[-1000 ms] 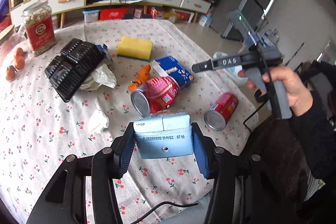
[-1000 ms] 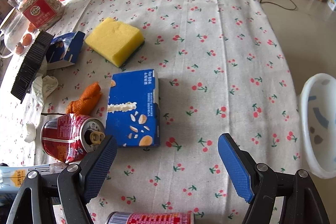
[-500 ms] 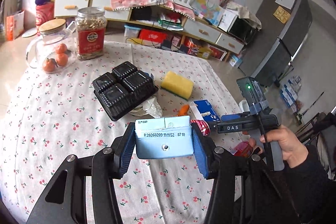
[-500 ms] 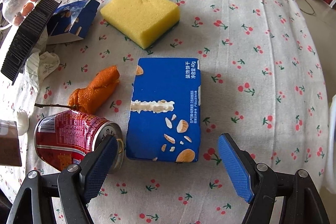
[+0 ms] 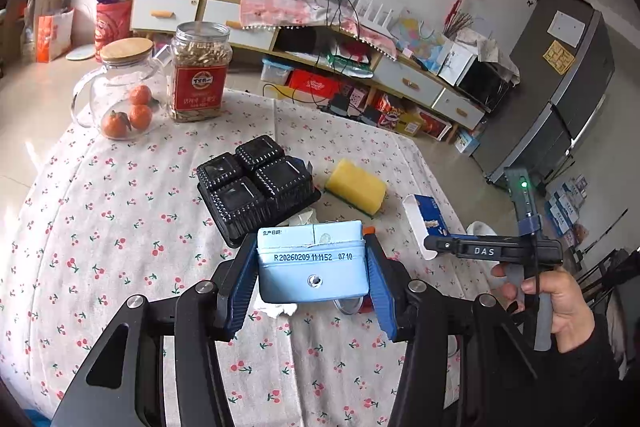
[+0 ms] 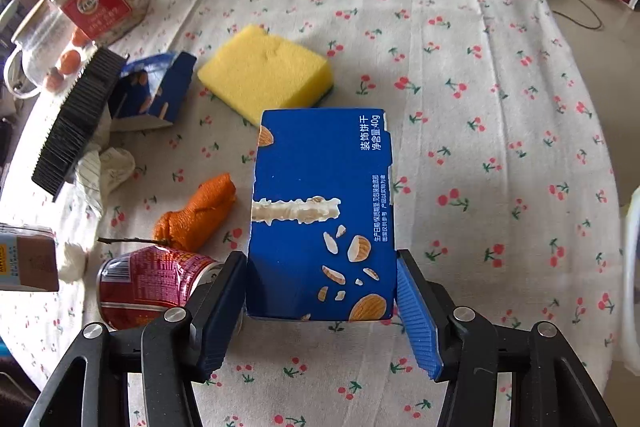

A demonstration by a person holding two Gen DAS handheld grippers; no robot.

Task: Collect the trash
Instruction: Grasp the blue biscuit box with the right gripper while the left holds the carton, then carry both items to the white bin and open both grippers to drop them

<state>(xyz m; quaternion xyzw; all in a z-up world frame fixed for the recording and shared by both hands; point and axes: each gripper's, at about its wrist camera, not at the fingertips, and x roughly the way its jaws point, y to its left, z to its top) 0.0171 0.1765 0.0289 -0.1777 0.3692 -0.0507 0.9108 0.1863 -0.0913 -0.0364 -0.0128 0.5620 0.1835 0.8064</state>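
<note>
Blue biscuit box (image 6: 320,215) between closing right jaws.

Left gripper (image 5: 312,281) clamped; right gripper (image 6: 320,307) jaws just closing, angled steeply down.

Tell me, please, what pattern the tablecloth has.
Small red cherries on white tablecloth; clearest in the right wrist view.

Black tongs (image 6: 320,311) — ribbed blue pads (image 6: 418,323), silver screws.
</note>
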